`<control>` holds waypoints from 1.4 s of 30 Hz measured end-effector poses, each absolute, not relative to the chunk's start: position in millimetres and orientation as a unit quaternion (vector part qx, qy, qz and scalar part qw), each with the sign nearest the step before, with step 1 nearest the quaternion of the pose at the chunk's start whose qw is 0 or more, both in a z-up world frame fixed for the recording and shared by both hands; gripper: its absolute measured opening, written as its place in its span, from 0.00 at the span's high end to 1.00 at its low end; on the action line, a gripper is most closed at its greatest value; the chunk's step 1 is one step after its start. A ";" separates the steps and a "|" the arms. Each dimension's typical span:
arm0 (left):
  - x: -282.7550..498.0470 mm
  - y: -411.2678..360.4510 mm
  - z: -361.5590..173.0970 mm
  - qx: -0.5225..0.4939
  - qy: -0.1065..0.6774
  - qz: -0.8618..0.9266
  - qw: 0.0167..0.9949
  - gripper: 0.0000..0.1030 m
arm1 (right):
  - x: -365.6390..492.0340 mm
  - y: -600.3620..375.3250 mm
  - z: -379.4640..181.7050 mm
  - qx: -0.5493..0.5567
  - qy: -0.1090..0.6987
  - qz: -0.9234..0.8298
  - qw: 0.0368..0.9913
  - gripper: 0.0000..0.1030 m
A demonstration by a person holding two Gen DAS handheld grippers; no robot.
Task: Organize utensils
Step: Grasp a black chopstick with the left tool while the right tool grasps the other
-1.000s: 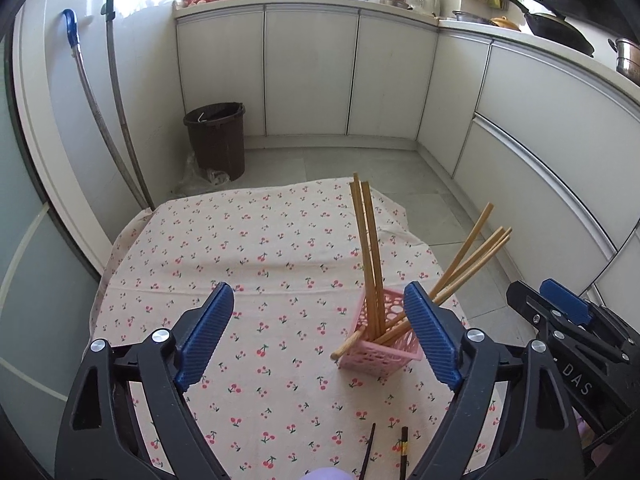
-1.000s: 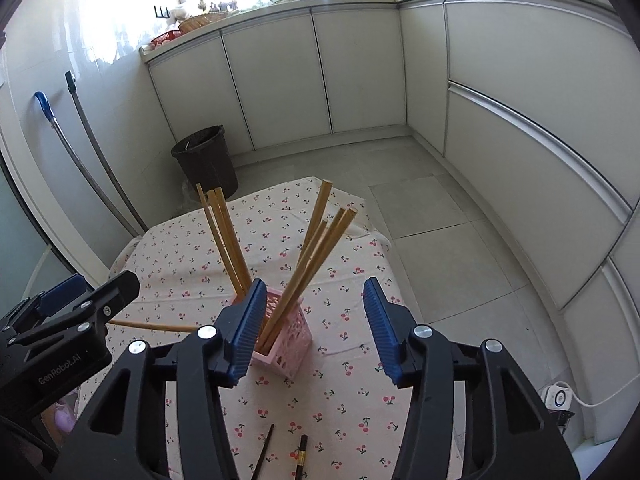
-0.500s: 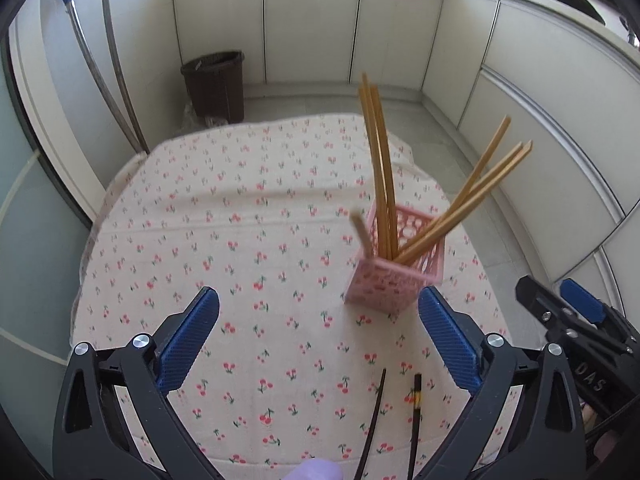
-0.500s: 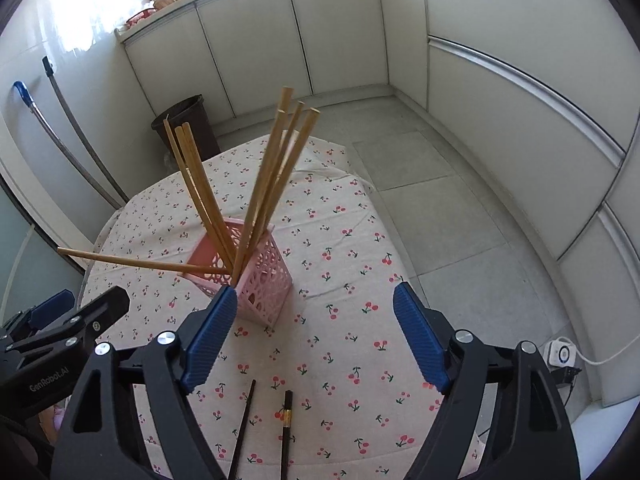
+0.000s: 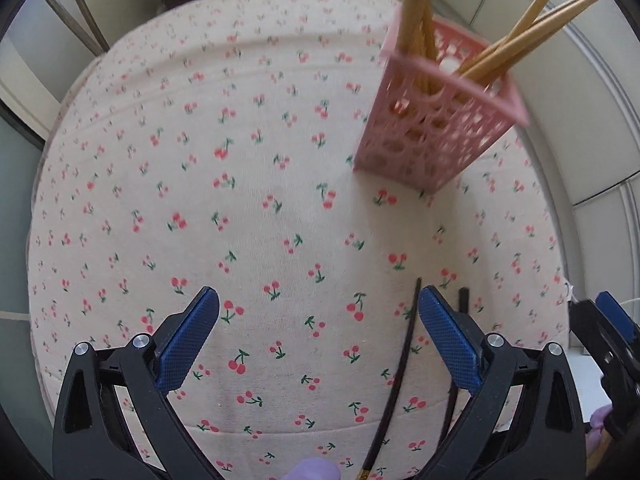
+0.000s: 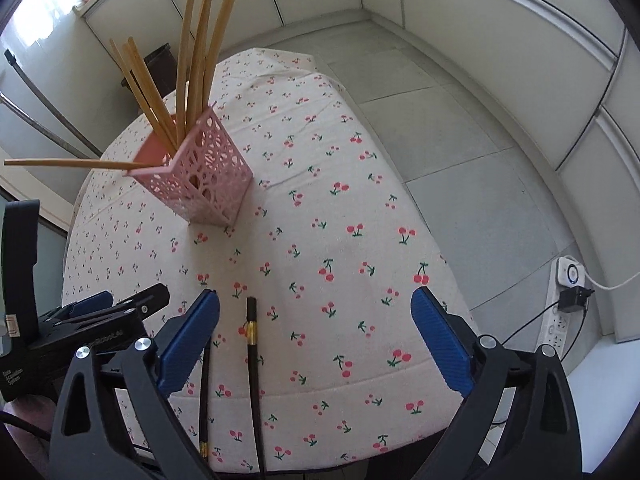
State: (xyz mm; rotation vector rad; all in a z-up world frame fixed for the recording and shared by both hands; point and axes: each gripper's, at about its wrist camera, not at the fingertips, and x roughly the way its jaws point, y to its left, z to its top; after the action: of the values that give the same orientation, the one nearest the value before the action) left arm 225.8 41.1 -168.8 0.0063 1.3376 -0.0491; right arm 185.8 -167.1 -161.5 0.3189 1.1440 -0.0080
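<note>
Round table under a cherry-print cloth (image 5: pixel 248 208), far edge blurred in the left view, near edge running behind both grippers. Pink lattice holder (image 6: pixel 200 184) upright on the cloth beyond the grippers, smeared with motion in the left view (image 5: pixel 432 128). Wooden chopsticks (image 6: pixel 196 60) standing in it and fanning outward, one lying almost level over the rim to the left; tips cut off by the top edge in the left view (image 5: pixel 536 28), lower ends lost inside the lattice.

Left gripper (image 5: pixel 318 344) spread wide, nothing between the blue pads, only cloth below. Right gripper (image 6: pixel 316 340) likewise spread wide, jaws just finished opening further, gripping nothing.

Two black chopsticks flat on the cloth near its front edge. One (image 6: pixel 253 364) with a gold band, lying between the right gripper's pads, touching neither. The other (image 6: pixel 205 384) mostly hidden under the right gripper's left finger. In the left view, one (image 5: pixel 394 384) just inside that gripper's right pad, the second (image 5: pixel 464 300) largely behind that pad, lower ends out of frame.

Lilac shape at the bottom edge of the left view, too cropped to identify.
</note>
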 end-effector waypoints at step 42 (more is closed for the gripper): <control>214.7 35.4 -134.2 0.027 0.562 -0.092 0.821 0.97 | 198.0 -115.7 -214.2 0.128 0.609 0.020 0.783 0.18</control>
State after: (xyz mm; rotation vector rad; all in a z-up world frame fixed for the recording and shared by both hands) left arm 214.7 35.4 -134.2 0.0576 1.1964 -0.1958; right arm 198.0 -115.7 -214.2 0.2765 1.3141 0.0438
